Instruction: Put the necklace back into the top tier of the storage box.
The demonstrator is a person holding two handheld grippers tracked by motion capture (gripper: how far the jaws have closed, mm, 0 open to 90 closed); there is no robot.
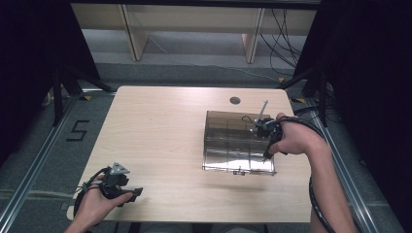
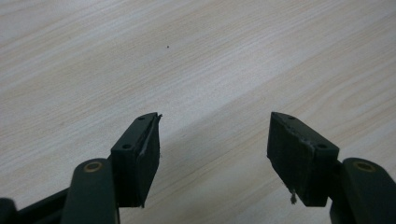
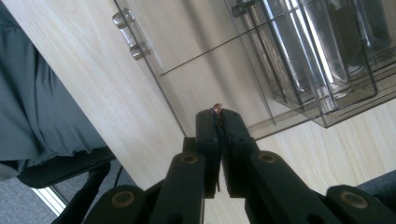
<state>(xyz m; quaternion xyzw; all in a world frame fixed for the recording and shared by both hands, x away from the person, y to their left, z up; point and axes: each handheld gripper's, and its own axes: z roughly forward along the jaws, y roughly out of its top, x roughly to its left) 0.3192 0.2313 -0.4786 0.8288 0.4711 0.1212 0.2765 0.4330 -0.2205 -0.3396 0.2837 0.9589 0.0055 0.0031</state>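
You are holding right tool (image 3: pixel 218 113) over clear smoke-tinted compartment box (image 1: pixel 228 141) at right half of surface (image 1: pixel 160 126), jaws pressed together pinching tiny brownish item (image 3: pixel 217 108), probably for dropping in compartment. Left tool (image 2: pixel 212 142) is resting near front-left corner, jaws apart, holding nothing, probably waiting.

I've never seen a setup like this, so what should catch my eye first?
A smoky clear plastic box with compartments sits right of centre on the pale wooden table. The right tool, jaws pinched shut on something tiny, hangs over the box, while the left tool rests open near the table's front left corner.
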